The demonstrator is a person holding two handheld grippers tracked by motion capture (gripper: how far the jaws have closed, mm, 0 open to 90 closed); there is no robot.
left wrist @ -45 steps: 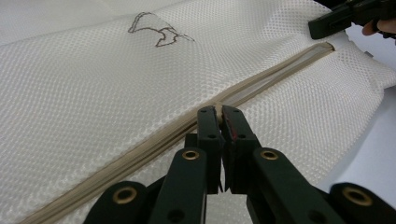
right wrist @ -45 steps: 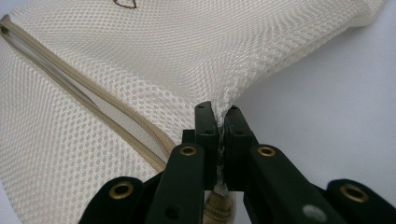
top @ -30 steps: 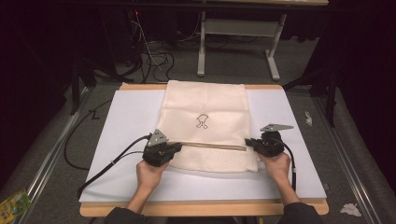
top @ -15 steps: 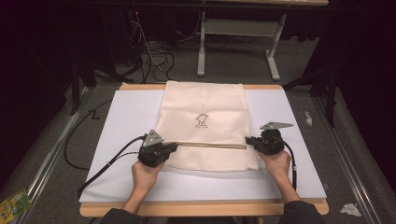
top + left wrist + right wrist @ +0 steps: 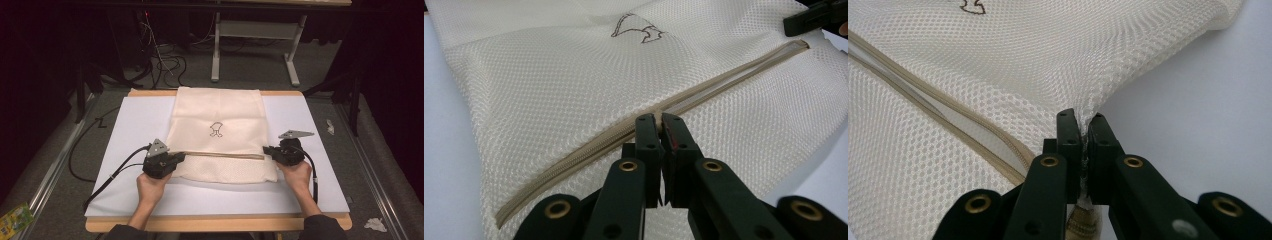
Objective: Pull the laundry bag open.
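Person's hands: two forearms enter at the near edge of the desk (image 5: pixel 320 145); the left hand (image 5: pixel 150 187) and right hand (image 5: pixel 299 174) each hold a tool.
Left hand-held gripper (image 5: pixel 176 159): at the left end of the zipper; in the left gripper view its jaws are closed together on the zipper line (image 5: pixel 658 120), though the pull itself is too small to make out.
Right hand-held gripper (image 5: pixel 267 151): at the right edge of the bag; in the right gripper view its jaws are pinched tight on a fold of mesh (image 5: pixel 1083 125), which rises slightly off the surface there.
Cables: a black cable (image 5: pixel 112 175) trails from the left tool toward the near left of the desk; another runs beside the right wrist.
Mesh bag (image 5: pixel 220 135): cream netting, lying flat at the middle of the desk on a white sheet (image 5: pixel 135 130); its far edge reaches the desk's far edge.
Zipper (image 5: pixel 220 155): beige, running straight across the near part of the bag between the two tools.
Emblem (image 5: pixel 216 129): small dark outline, just beyond the zipper at the bag's centre.
Background: grey floor, table legs and loose wires beyond the desk.
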